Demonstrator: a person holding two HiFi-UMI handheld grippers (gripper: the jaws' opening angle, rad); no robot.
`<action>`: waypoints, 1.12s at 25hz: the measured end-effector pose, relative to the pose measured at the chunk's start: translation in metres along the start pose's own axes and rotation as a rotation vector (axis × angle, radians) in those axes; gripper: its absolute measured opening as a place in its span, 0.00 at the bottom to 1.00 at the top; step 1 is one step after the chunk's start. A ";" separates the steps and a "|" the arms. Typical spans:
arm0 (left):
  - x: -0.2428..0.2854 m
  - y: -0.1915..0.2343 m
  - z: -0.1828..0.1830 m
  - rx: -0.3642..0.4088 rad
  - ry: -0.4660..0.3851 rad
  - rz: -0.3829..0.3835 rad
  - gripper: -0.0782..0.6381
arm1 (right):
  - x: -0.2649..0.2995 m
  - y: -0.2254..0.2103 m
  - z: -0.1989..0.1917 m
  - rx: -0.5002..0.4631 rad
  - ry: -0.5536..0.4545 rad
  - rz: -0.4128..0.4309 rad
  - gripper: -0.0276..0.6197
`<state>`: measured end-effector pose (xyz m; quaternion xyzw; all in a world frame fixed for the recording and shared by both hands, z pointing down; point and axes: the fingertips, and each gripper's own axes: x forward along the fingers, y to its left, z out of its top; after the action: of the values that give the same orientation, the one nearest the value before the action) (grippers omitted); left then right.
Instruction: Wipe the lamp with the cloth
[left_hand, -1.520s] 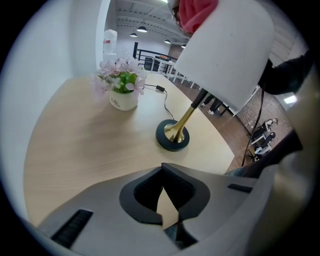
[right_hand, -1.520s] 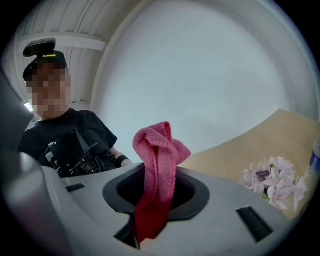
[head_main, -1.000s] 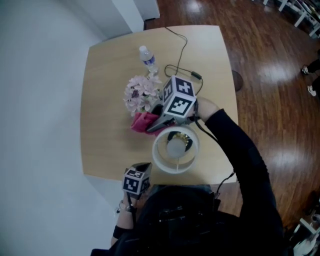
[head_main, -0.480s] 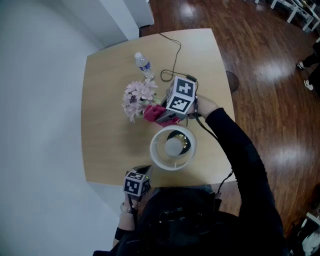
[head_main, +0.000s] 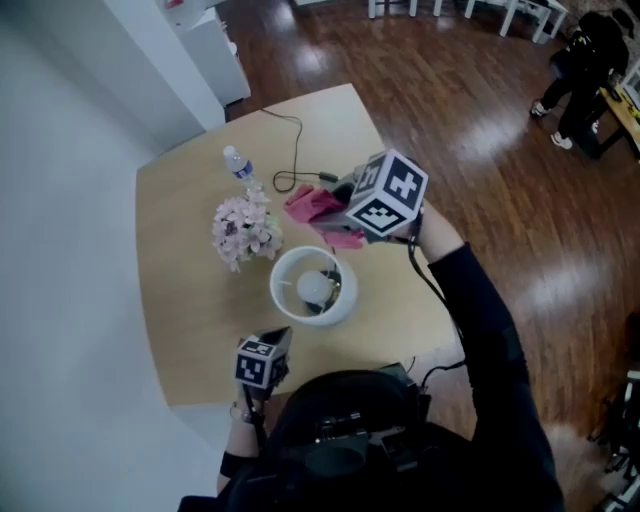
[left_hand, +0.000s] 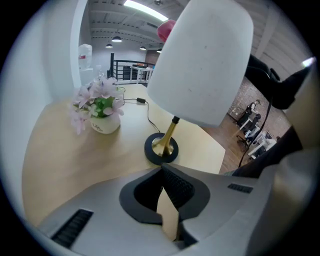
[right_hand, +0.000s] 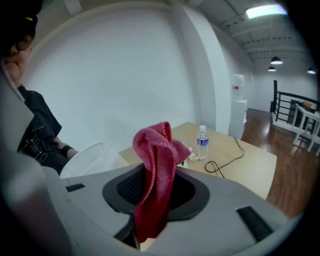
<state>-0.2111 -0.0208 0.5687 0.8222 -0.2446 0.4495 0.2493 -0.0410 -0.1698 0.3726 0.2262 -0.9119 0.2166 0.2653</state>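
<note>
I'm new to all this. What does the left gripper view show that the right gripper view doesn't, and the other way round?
Only the left gripper view shows the lamp's black base and gold stem, plus the white flower pot. Only the right gripper view shows the right gripper pinching the pink cloth, and the person's dark clothing. Both show the wooden table, the white lampshade and the black cable.
</note>
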 end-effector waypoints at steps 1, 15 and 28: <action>0.001 -0.002 0.004 0.021 -0.006 -0.010 0.11 | -0.012 0.007 -0.004 0.015 -0.022 -0.023 0.23; -0.015 -0.015 -0.005 0.191 -0.007 -0.134 0.11 | -0.050 0.102 -0.100 0.348 -0.281 -0.296 0.23; -0.030 0.002 -0.058 0.260 0.126 -0.134 0.11 | 0.098 0.026 -0.282 0.655 -0.217 -0.488 0.22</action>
<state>-0.2624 0.0201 0.5703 0.8322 -0.1127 0.5103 0.1852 -0.0205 -0.0329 0.6385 0.5292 -0.7373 0.4008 0.1254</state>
